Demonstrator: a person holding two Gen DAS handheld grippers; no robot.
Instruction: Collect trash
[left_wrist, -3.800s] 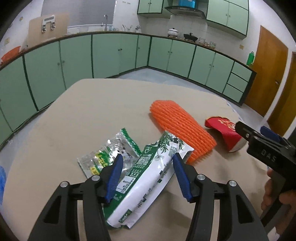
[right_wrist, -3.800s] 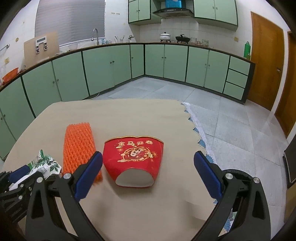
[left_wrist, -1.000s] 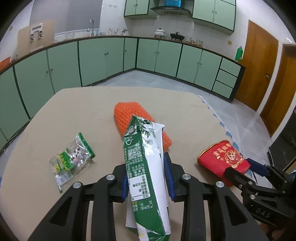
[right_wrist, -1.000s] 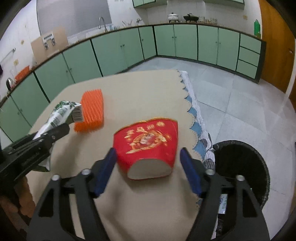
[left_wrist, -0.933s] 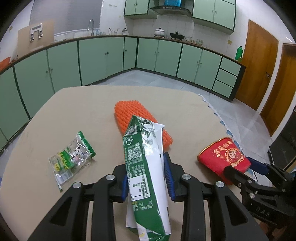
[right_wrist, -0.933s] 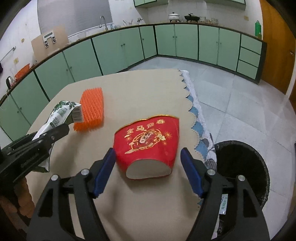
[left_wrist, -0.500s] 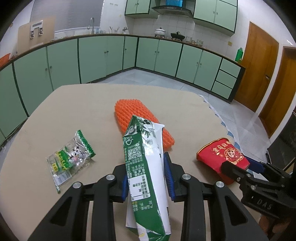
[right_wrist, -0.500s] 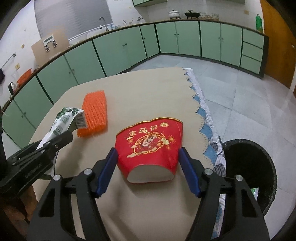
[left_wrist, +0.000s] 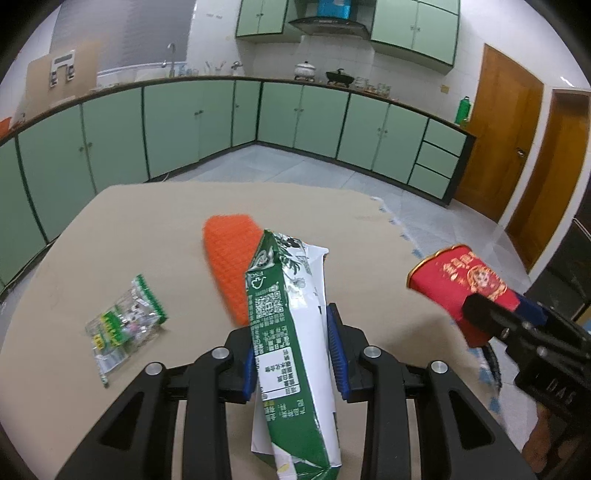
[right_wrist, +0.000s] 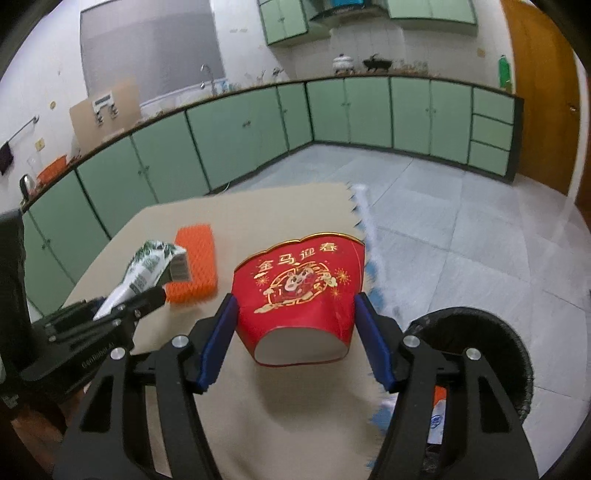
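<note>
My left gripper (left_wrist: 291, 354) is shut on a green and white carton (left_wrist: 288, 332), held tilted above the beige table (left_wrist: 110, 240). A red paper cup (right_wrist: 299, 291) with gold print sits between the blue pads of my right gripper (right_wrist: 294, 314). Those jaws are closing, both pads press on the cup's sides, and it hangs off the table. In the left wrist view the same cup (left_wrist: 458, 284) is at the right in the right gripper (left_wrist: 498, 317). An orange foam net (left_wrist: 229, 251) and a clear and green snack wrapper (left_wrist: 123, 325) lie on the table.
A black bin (right_wrist: 476, 354) with some rubbish inside stands on the tiled floor off the table's right edge, below my right gripper. Green cabinets line the far walls. A wooden door is at the right.
My right gripper has narrowed onto the red cup and raised it off the table. The left gripper still holds the carton, nearly where it was.
</note>
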